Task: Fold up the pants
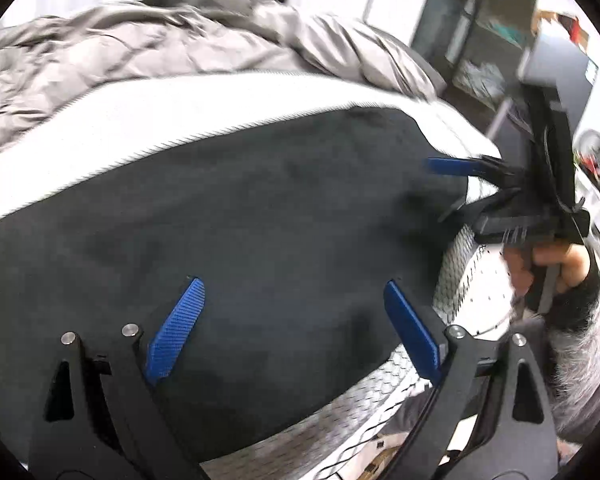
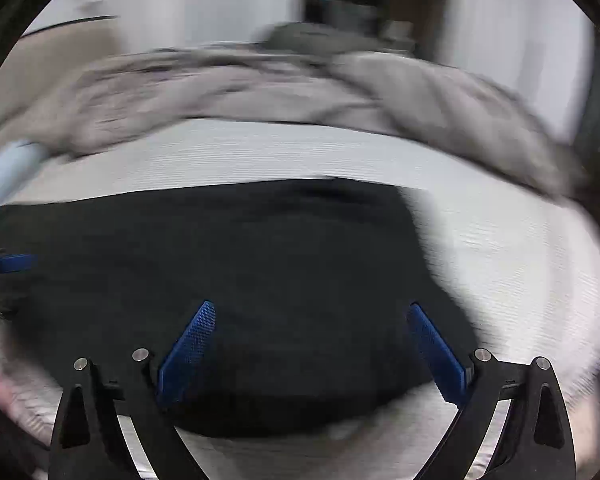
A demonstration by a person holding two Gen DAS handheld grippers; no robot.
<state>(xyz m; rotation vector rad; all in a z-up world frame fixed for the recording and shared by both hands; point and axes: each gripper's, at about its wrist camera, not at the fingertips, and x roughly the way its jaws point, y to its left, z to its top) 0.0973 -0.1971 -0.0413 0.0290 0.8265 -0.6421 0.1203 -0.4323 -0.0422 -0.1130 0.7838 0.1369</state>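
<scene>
Left wrist view: the left gripper point(image 1: 296, 328) hangs with blue pads spread wide, holding nothing, above the dark, soft fabric pants point(image 1: 228, 248) lying flat on the white mattress point(image 1: 148, 120). A crumpled grey quilt point(image 1: 120, 52) sits behind.

Right wrist view, blurred: the right gripper point(image 2: 312, 356) is wide apart and empty over the pants point(image 2: 240, 280).

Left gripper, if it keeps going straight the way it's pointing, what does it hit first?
Most likely the dark pants spread on the white mattress. The left gripper is open, angled down at the fabric with nothing between. Depth is unclear in the fisheye view.
</scene>
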